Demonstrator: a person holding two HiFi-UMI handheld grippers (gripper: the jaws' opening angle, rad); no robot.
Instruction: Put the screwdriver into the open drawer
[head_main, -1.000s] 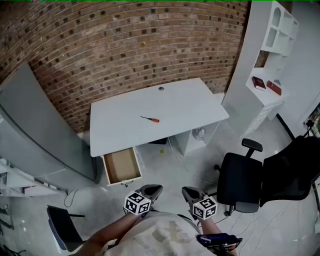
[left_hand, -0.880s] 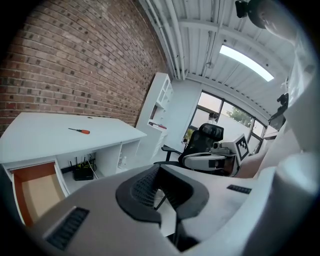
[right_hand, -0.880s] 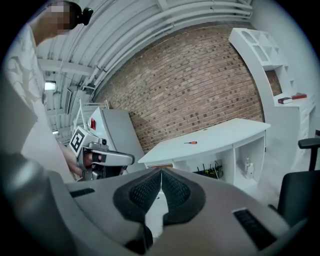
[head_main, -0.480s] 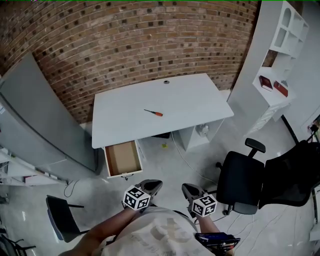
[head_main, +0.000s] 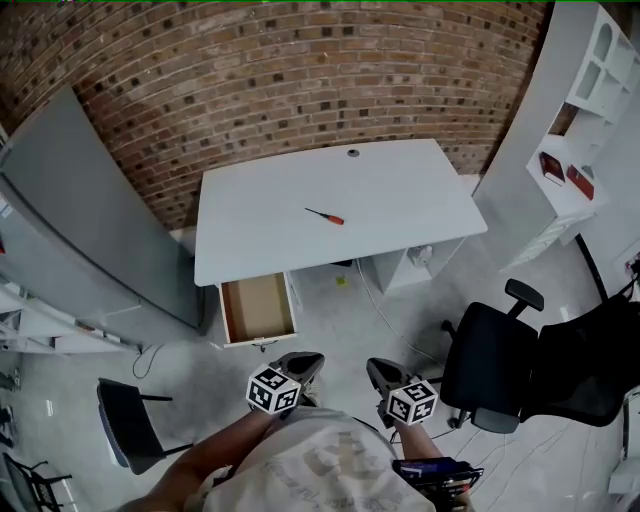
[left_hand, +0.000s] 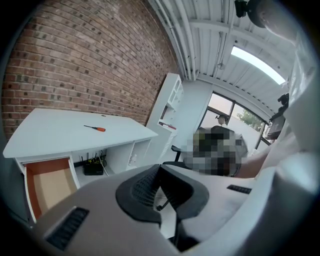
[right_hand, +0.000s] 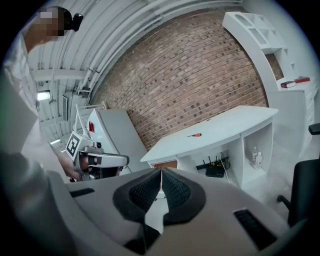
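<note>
Slim screwdriver (head_main: 326, 216), dark shaft and orange-red handle, lies flat mid-top on the smooth white desk (head_main: 400, 175), well apart from the open drawer (head_main: 258, 308), a shallow box with a brown bottom pulled out under the desk's left end. Left gripper (head_main: 310, 361) and right gripper (head_main: 373, 368) are both clenched, ribbed black pads tip to tip on nothing, held low by the person's torso (head_main: 320, 470). Rough red brick wall (head_main: 250, 80) behind, flat grey panel (head_main: 80, 220) at left, black office chair (head_main: 490, 365) on the pale glossy floor (head_main: 370, 320) at right, white shelf unit (head_main: 590, 90) with red books (head_main: 565, 175).
</note>
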